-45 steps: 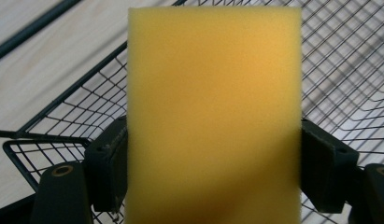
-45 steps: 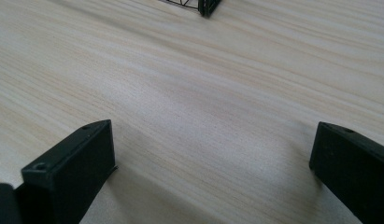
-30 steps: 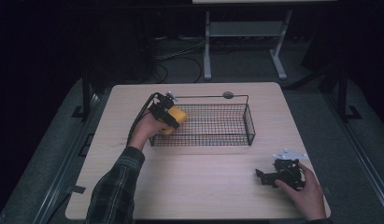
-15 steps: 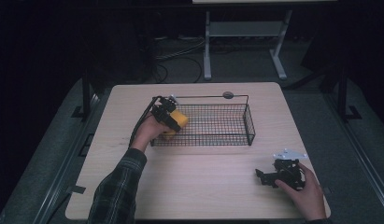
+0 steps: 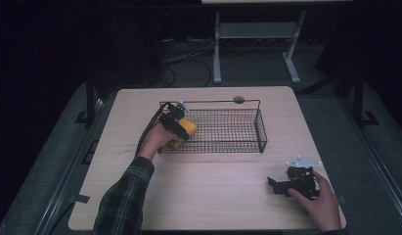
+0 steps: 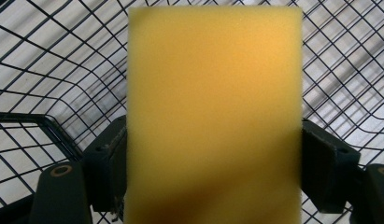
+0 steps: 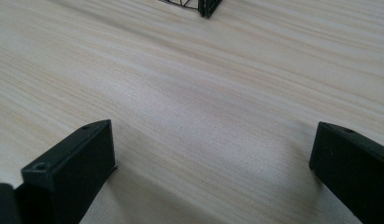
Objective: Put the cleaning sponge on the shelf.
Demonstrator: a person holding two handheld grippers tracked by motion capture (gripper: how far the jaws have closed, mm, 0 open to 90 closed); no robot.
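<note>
Sponge (image 6: 213, 116) clamped between the jaws of the left hand-held gripper (image 5: 178, 125), held over the left end of the wire basket (image 5: 261, 132), likely so it can drop inside. Left forearm reaches forward, wrist angled toward the basket. Right hand-held gripper (image 5: 281, 185) rests on the surface (image 5: 218, 196) near the front right corner, jaws wide, nothing between them, parked out of the way.

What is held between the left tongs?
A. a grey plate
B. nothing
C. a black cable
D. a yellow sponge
D: in the left gripper view the yellow sponge sits between the left tongs, both jaws against its sides, over the wire basket.
</note>
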